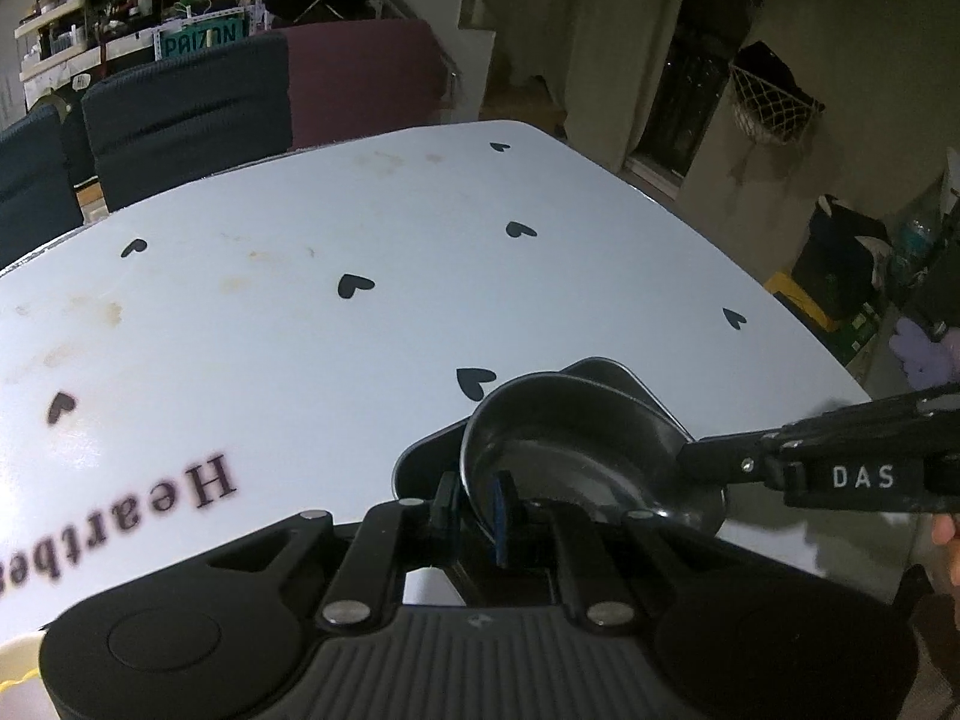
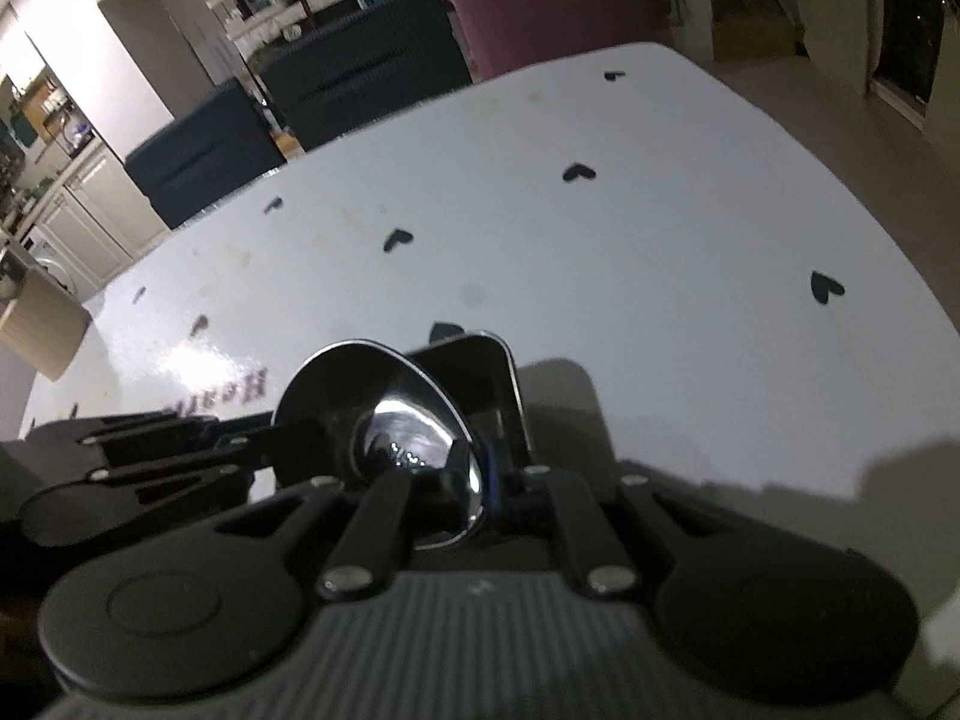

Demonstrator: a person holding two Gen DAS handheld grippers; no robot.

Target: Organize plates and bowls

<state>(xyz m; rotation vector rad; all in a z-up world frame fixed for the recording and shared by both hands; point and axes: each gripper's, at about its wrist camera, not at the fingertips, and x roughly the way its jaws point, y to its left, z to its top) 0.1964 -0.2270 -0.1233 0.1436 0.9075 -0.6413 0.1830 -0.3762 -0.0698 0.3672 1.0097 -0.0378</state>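
Note:
A round black bowl (image 1: 558,450) sits tilted over a black square plate (image 1: 606,375) on the white table (image 1: 360,312). My left gripper (image 1: 480,510) is shut on the bowl's near rim. My right gripper (image 1: 690,456) comes in from the right and grips the bowl's right rim. In the right wrist view the same shiny black bowl (image 2: 390,420) is clamped in my right gripper (image 2: 474,486), with the square plate (image 2: 480,372) behind it. The left gripper (image 2: 264,444) holds the bowl's left rim there.
The white table has black heart marks and "Heartbeat" lettering (image 1: 150,510). Dark chairs (image 1: 186,114) and a maroon chair (image 1: 366,78) stand at the far edge. The table's right edge (image 1: 780,300) drops to the floor with boxes and bags.

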